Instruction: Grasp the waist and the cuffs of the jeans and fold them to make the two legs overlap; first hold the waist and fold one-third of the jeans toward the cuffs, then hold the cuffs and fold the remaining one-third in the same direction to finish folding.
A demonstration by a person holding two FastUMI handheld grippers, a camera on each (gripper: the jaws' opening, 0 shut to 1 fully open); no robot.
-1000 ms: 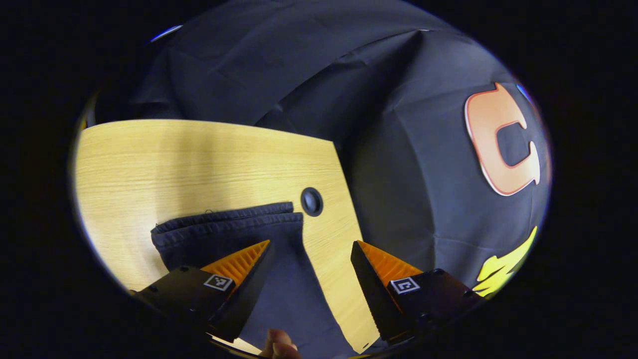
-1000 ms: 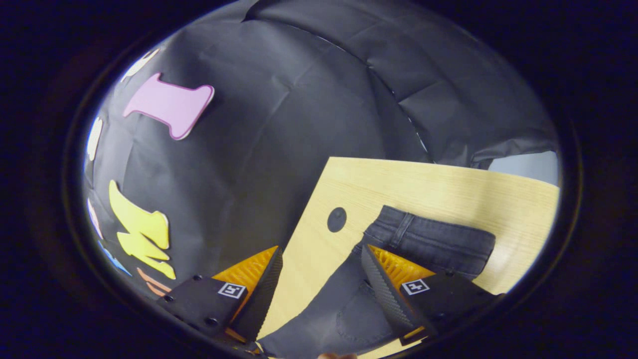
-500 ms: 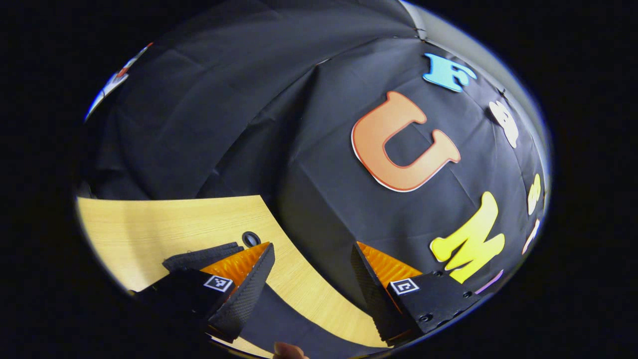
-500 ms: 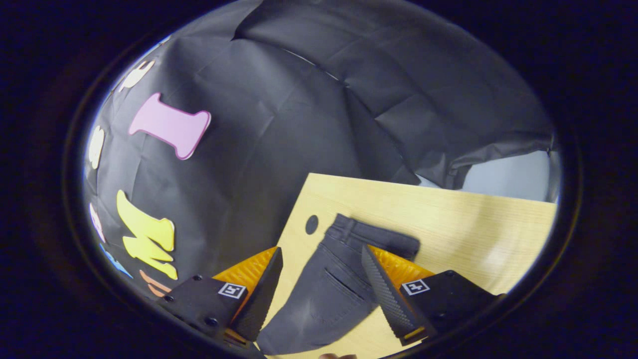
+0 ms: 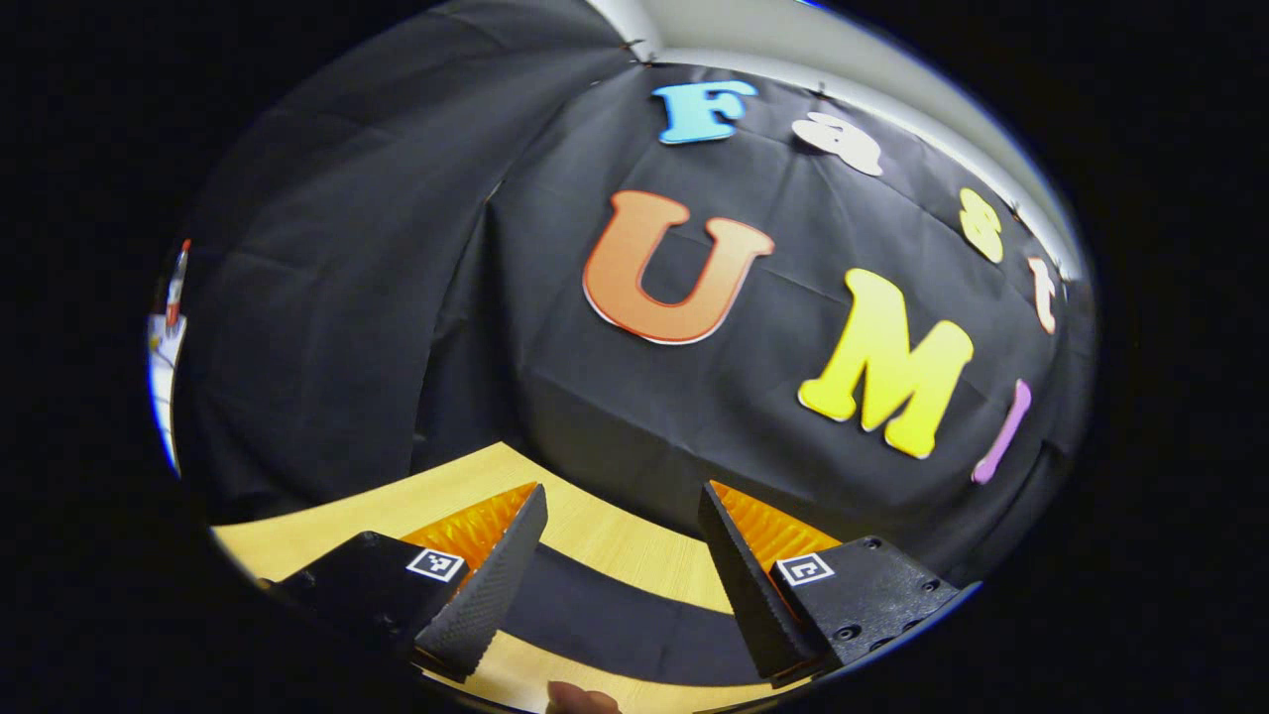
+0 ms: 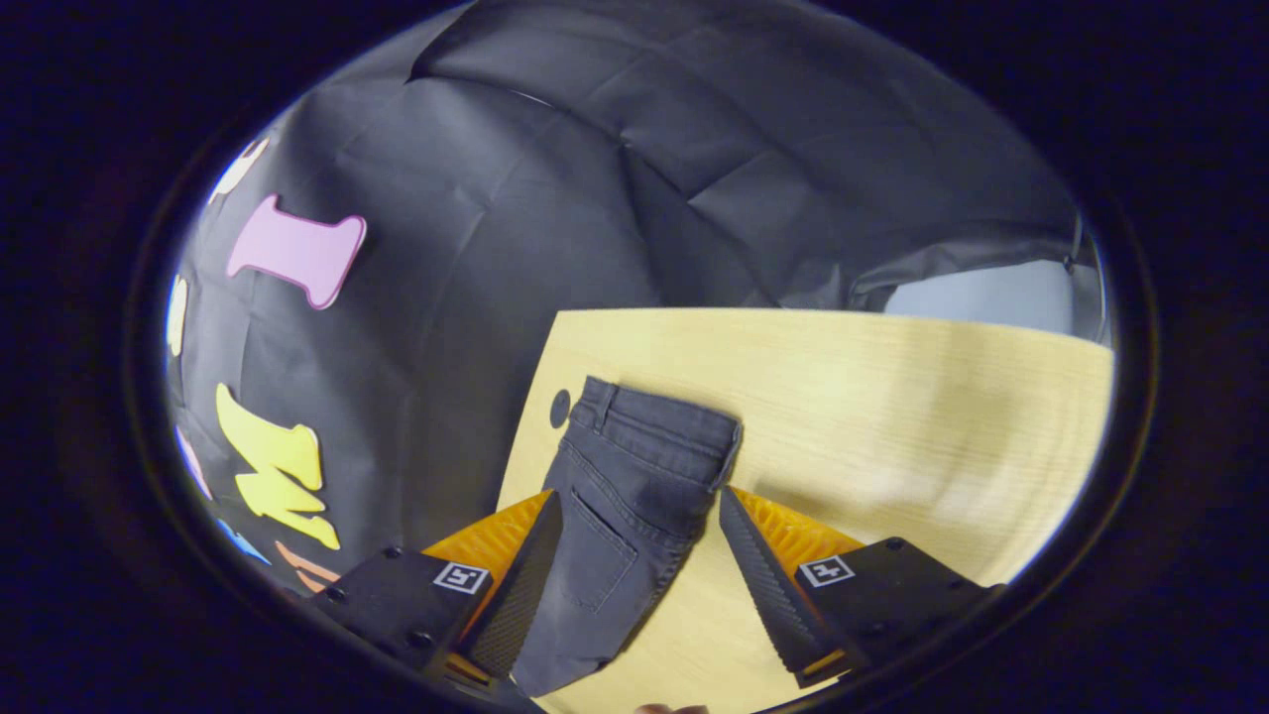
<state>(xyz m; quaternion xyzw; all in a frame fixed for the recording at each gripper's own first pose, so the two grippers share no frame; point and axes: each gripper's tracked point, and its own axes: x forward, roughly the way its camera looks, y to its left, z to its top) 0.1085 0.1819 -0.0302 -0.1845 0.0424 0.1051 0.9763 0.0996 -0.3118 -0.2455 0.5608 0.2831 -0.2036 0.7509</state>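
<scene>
Left gripper view first: the left claw [image 5: 622, 555] stands wide open at the bottom of the frame, its two fingers spread apart with nothing between them. Beneath and beyond the fingers a dark band of the jeans [image 5: 615, 620] runs across the lower middle of the frame, lying flat on the pale wooden bench [image 5: 605, 531]. The black booth wall [image 5: 327, 297] takes up the upper part of the frame. A fingertip [image 5: 580, 699] peeks in at the very bottom edge.

Over to the right gripper view: the right claw [image 6: 639, 565] is open too, fingers parted and empty at the bottom of the frame. Between them, and reaching up toward the centre, lie the jeans [image 6: 634, 476], back pocket up, the waist [image 6: 659, 416] at the upper end. They rest along the left edge of the bench [image 6: 892, 416], the waist just beside a small round hole [image 6: 560, 409] in the wood.
</scene>
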